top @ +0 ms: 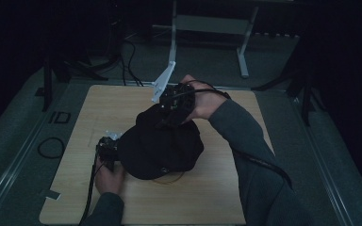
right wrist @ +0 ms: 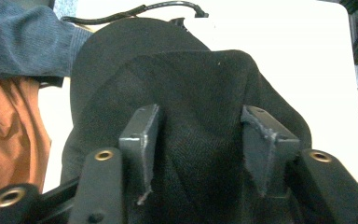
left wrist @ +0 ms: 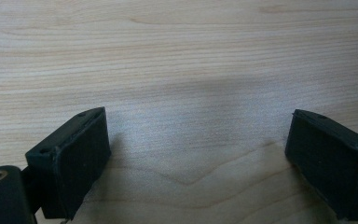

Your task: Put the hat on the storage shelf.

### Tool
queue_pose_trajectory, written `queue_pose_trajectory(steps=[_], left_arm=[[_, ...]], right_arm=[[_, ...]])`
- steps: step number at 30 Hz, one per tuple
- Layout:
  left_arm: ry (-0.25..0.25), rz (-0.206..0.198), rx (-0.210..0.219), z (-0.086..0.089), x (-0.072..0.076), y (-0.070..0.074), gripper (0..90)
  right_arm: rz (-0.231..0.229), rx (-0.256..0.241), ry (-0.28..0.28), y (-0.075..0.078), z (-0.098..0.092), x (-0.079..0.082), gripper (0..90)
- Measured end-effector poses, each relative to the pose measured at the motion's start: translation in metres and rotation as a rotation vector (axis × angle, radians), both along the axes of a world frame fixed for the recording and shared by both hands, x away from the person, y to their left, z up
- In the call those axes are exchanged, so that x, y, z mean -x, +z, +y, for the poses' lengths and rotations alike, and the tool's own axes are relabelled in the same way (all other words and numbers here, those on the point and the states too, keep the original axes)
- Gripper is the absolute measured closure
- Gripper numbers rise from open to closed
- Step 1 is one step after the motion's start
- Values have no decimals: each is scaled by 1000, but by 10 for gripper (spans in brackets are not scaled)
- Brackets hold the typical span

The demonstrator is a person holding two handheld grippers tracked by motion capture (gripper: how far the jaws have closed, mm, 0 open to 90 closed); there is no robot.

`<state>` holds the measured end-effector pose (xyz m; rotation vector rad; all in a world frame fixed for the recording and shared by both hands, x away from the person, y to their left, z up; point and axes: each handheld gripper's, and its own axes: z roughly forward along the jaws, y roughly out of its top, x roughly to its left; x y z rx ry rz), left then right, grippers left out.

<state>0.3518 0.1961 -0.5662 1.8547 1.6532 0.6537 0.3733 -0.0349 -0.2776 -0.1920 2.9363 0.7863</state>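
Item: black cap point(top: 162, 148), dark fabric, resting crown-up near the middle of the wooden worktop point(top: 217, 197).

Right gripper point(right wrist: 200, 140): jaws pressed into a raised fold of the cap's cloth, the fabric bunched between them; grip judged established.

Left gripper point(left wrist: 198, 154): jaws spread wide over bare wood, holding nothing; in the high view it lay at the cap's left edge.

Progress: cap seized at one side but apparently not yet lifted clear. Outstanding: a second hold by the left gripper, then whatever handling followed.
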Motion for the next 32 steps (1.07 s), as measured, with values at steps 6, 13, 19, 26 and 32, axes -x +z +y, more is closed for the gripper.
queue_pose_trajectory(steps=[6, 13, 19, 26, 32], left_arm=[[-1, 1, -1, 0, 0, 0, 60], [-3, 3, -3, 0, 0, 0, 60], [-3, 2, -3, 0, 0, 0, 60], [-2, 2, -3, 0, 0, 0, 60], [-2, 2, -3, 0, 0, 0, 60]], right_arm=[[18, -45, -7, 4, -5, 0, 447], [23, -60, -22, 6, -14, -1, 436], [41, -94, -50, 4, -27, -5, 434], [71, -116, -88, 1, -43, -8, 438], [73, -141, -126, -2, -57, -12, 436]])
